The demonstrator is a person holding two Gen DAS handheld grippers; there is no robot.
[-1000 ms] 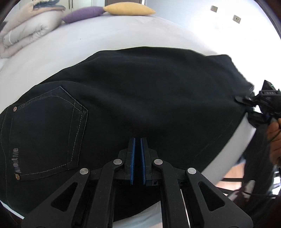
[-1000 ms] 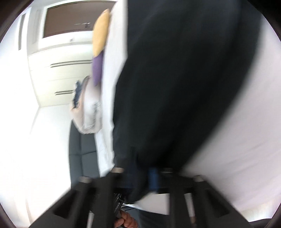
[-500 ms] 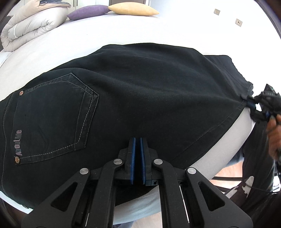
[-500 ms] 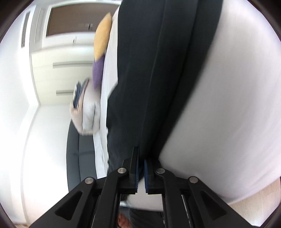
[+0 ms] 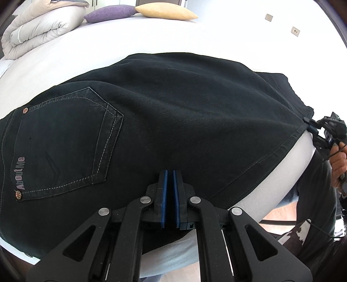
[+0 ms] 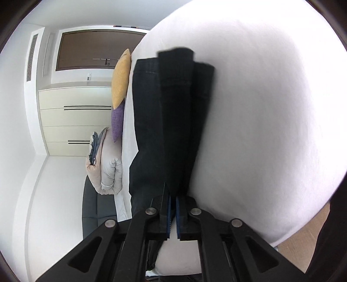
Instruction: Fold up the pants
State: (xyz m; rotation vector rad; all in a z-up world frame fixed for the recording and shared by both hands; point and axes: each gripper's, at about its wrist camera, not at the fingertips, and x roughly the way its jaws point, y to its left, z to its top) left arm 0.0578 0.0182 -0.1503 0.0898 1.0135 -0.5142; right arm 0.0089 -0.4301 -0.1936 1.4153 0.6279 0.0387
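Dark denim pants [image 5: 173,121] lie spread on a white bed [image 5: 130,36], back pocket [image 5: 65,141] to the left. My left gripper [image 5: 170,173] is shut on the pants' near edge, a thin strip of cloth between the blue pads. My right gripper [image 6: 172,195] is shut on the hem end of the pants [image 6: 171,121], which stretch away from it in folded layers. It also shows in the left wrist view [image 5: 312,128] at the far right, pinching the hem corner.
A purple pillow [image 5: 108,13], a yellow pillow [image 5: 164,12] and a folded beige duvet [image 5: 36,28] lie at the bed's far side. A white wardrobe [image 6: 71,121] stands behind. Wooden floor [image 5: 279,212] shows past the bed's near edge.
The pants have been drawn tighter and flatter across the bed, with the pocket shifting right in the left view. The right view went from blurred motion to steady, still gripping the hem.
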